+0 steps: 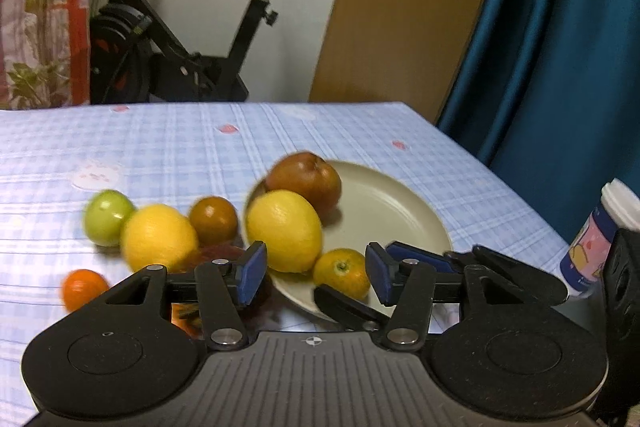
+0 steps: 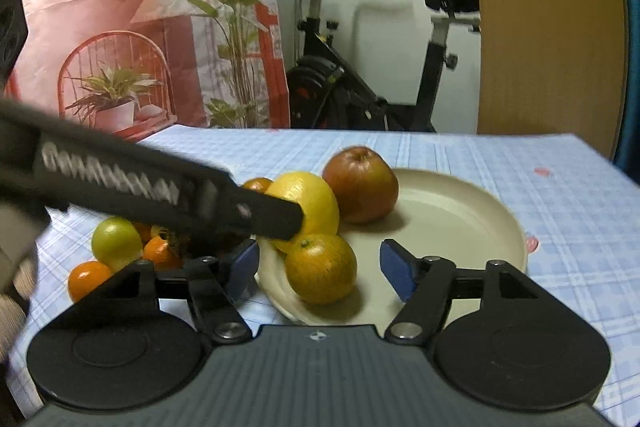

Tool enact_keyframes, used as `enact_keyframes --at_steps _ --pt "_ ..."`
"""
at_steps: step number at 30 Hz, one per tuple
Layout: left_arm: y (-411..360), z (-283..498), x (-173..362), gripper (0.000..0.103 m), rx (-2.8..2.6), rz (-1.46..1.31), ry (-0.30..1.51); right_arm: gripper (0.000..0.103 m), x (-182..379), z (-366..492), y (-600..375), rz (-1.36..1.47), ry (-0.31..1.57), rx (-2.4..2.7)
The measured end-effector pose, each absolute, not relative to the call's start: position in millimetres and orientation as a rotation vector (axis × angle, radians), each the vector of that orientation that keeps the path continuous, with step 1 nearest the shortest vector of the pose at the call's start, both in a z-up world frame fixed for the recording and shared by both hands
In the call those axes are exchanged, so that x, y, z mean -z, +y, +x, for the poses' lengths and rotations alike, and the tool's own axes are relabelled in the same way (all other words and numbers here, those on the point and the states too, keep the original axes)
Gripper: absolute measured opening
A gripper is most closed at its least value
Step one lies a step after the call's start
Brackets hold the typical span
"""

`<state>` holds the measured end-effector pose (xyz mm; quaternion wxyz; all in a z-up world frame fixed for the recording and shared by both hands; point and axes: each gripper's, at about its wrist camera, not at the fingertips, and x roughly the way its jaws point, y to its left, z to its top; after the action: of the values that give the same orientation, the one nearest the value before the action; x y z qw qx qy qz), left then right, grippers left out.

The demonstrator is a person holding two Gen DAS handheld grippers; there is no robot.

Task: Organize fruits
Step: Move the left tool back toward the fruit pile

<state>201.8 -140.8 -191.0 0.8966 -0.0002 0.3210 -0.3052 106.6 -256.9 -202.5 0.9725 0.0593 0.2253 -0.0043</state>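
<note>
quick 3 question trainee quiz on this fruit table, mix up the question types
1. True or false: the apple lies on the plate.
2. How many fruits are on the plate?
3. Which lies off the plate? A) green fruit B) apple C) the orange between the right gripper pads

Key: 1 true. 2 three: apple, lemon, orange. 3 A.

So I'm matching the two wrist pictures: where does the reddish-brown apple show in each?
Left wrist: the apple sits centre frame, on the plate's far-left rim.
Right wrist: the apple sits slightly right of centre, on the plate's left side.
Shared landmark: the lemon on the plate beside it.
</note>
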Motion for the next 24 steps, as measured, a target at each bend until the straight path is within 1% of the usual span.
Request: enact_keyframes --at_steps 6,12,19,24 --pt "-96 195 170 0.057 0.556 -0.092 0.624 0.07 195 97 -252 0.114 0.401 -0.007" --pt "-49 191 168 0.057 0.464 -0.101 0.62 0.07 189 94 -243 0.109 0.376 -0.05" --pt "-15 193 182 0.057 0.394 -0.143 0.71 0.07 189 95 -232 0.12 0.409 -0.139" --pt "-8 191 193 0.057 0.382 -0.165 0.752 0.069 192 101 -210 0.076 0.455 -0.23"
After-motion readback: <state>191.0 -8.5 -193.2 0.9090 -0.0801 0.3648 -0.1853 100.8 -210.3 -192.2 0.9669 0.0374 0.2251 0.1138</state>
